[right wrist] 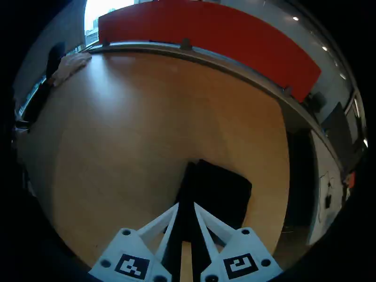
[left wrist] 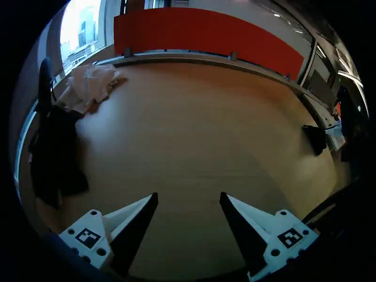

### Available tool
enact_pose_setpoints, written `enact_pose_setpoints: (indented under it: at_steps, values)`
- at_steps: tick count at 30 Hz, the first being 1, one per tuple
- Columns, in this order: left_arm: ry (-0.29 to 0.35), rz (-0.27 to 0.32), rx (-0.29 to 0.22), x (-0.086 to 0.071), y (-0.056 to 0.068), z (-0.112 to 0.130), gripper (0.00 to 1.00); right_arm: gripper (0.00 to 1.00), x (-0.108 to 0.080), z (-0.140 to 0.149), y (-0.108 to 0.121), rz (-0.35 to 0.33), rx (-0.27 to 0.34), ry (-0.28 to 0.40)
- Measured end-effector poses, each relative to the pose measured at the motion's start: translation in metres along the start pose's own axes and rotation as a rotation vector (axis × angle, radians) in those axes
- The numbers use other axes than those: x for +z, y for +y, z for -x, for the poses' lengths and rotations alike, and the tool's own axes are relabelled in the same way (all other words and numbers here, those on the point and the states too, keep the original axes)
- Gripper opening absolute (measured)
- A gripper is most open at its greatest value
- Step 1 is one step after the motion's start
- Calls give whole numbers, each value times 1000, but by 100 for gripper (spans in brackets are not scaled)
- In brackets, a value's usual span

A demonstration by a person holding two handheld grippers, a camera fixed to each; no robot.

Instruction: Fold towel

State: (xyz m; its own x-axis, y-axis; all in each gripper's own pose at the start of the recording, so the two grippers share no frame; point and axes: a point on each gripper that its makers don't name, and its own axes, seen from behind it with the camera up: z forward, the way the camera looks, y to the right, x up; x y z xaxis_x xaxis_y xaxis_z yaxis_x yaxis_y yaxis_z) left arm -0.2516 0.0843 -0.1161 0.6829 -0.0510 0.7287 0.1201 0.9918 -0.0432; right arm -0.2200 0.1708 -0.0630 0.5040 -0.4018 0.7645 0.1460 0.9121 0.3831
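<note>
A dark folded towel [right wrist: 221, 192] lies flat on the wooden table [right wrist: 117, 131], near its right edge. My right gripper [right wrist: 186, 207] is shut on the towel's near left edge, and dark cloth shows between the fingertips. In the left gripper view my left gripper [left wrist: 188, 199] hovers open over bare table [left wrist: 197, 131] with nothing between its fingers. A heap of dark cloth [left wrist: 56, 160] lies at that table's left side. A small dark shape [left wrist: 316, 138] sits at the right edge; I cannot tell what it is.
A pile of light towels [left wrist: 91, 84] rests at the far left corner, seen smaller as the light towels [right wrist: 70, 63] in the right gripper view. A red partition [left wrist: 202, 33] runs along the table's far edge. A dark chair back [left wrist: 44, 82] stands by the window.
</note>
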Motion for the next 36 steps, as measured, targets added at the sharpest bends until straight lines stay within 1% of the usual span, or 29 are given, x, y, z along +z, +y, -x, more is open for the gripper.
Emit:
enact_pose_setpoints:
  at_steps: [14, 20, 32, 36]
  values:
    - [0, -5, 0, -2, -2, 0, 98, 8, -3, 6, 0, -2, -3, -5]
    - [0, -6, 6, -3, -1, 0, 98, 8, -1, 13, -6, -9, 2, -11]
    - [-5, -7, 10, -3, 1, 1, 98, 8, 16, 38, -27, -36, 20, -54]
    - [-6, -8, 8, -3, 2, 2, 98, 8, 19, 42, -29, -36, 25, -62]
